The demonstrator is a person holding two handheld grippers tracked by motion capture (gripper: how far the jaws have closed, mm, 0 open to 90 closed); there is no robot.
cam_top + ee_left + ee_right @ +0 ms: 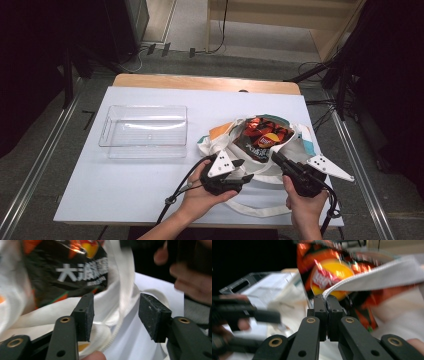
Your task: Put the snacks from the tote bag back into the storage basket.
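A white tote bag (302, 142) lies on the table with its mouth facing the person. A black and orange crisp packet (262, 137) sticks out of it. My right gripper (275, 156) is at the mouth's right side; in the right gripper view its jaws (326, 300) are shut on the bag's white hem (374, 277), with the packet (332, 275) just behind. My left gripper (245, 170) is at the mouth's near left edge. Its jaws (116, 312) stand open, with white bag cloth (122, 277) behind the gap and the packet (67, 272) beyond; the pads touch nothing.
A clear plastic tray (145, 131) stands empty to the left of the bag. One bag strap (255, 210) loops along the table's near edge between the hands. White table surface (125, 185) lies in front of the tray.
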